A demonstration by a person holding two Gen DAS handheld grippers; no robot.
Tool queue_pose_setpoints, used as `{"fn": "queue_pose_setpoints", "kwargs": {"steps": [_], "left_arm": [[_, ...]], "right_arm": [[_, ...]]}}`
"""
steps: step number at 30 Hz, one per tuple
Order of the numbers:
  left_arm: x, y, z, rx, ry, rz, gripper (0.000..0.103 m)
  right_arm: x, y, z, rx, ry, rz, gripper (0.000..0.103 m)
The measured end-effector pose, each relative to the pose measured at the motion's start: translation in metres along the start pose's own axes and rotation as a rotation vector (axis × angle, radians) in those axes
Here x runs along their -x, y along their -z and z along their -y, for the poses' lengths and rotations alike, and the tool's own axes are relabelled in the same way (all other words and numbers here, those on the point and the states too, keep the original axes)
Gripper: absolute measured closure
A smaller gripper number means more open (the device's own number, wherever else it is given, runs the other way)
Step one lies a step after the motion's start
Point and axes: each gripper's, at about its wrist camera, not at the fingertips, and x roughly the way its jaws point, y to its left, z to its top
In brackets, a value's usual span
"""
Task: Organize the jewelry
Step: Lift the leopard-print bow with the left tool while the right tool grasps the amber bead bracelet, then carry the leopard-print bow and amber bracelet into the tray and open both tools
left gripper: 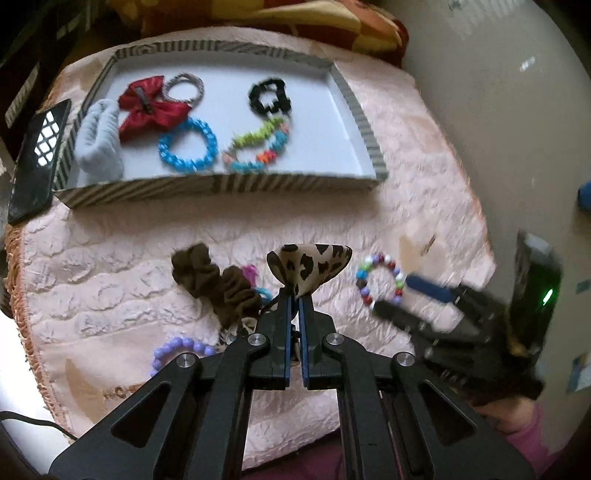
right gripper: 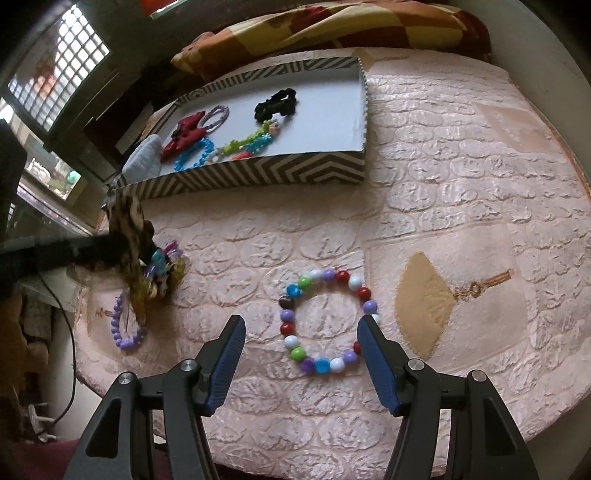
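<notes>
My left gripper point(left gripper: 294, 291) is shut on a leopard-print bow point(left gripper: 310, 266) and holds it above the pink cloth; the bow also shows in the right wrist view point(right gripper: 127, 218). My right gripper point(right gripper: 301, 325) is open just in front of a multicoloured bead bracelet point(right gripper: 291, 339), its right finger touching the ring; it also shows in the left wrist view point(left gripper: 397, 293) by the bracelet point(left gripper: 364, 275). A zigzag-patterned tray point(left gripper: 229, 182) point(right gripper: 280, 170) holds a red bow point(left gripper: 147, 107), a blue bracelet point(left gripper: 186, 144), a black scrunchie point(left gripper: 267, 96) and other pieces.
A brown scrunchie point(left gripper: 218, 280) and a purple bead bracelet point(left gripper: 177, 350) point(right gripper: 123, 332) lie on the cloth near the left gripper. A phone point(left gripper: 37, 158) lies left of the tray. A patterned cushion point(right gripper: 332, 26) sits behind. The round table's edge point(right gripper: 554, 387) curves close by.
</notes>
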Motion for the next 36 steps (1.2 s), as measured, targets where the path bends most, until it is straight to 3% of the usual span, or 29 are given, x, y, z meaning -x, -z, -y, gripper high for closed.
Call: {"fn": "queue_pose_setpoints", "kwargs": {"steps": [3, 7, 11, 18, 24, 26, 27, 36], "left_arm": [[-0.001, -0.007, -0.006, 0.033, 0.003, 0.01, 0.101], [-0.017, 0.0, 0.0, 0.017, -0.006, -0.038, 0.1], [-0.001, -0.004, -0.025, 0.104, -0.018, 0.014, 0.101], [0.024, 0.006, -0.043, 0.137, -0.042, 0.057, 0.101], [0.051, 0.013, -0.058, 0.192, -0.048, 0.103, 0.101], [0.061, 0.014, -0.059, 0.199, -0.052, 0.123, 0.101], [0.065, 0.014, -0.06, 0.201, -0.053, 0.132, 0.101], [0.099, 0.013, -0.074, 0.244, -0.061, 0.201, 0.101]], "right_arm": [[-0.002, -0.003, -0.005, 0.014, -0.011, -0.006, 0.042], [-0.001, -0.006, -0.018, 0.049, -0.059, 0.003, 0.042], [-0.008, -0.011, -0.034, 0.078, -0.097, -0.002, 0.042], [-0.037, -0.024, -0.061, 0.181, -0.084, -0.041, 0.05], [-0.061, -0.034, -0.081, 0.285, -0.062, -0.036, 0.064], [-0.062, -0.036, -0.086, 0.312, -0.042, -0.035, 0.089], [-0.062, -0.037, -0.087, 0.317, -0.047, -0.04, 0.095], [-0.018, -0.054, -0.088, 0.316, -0.098, 0.031, 0.097]]}}
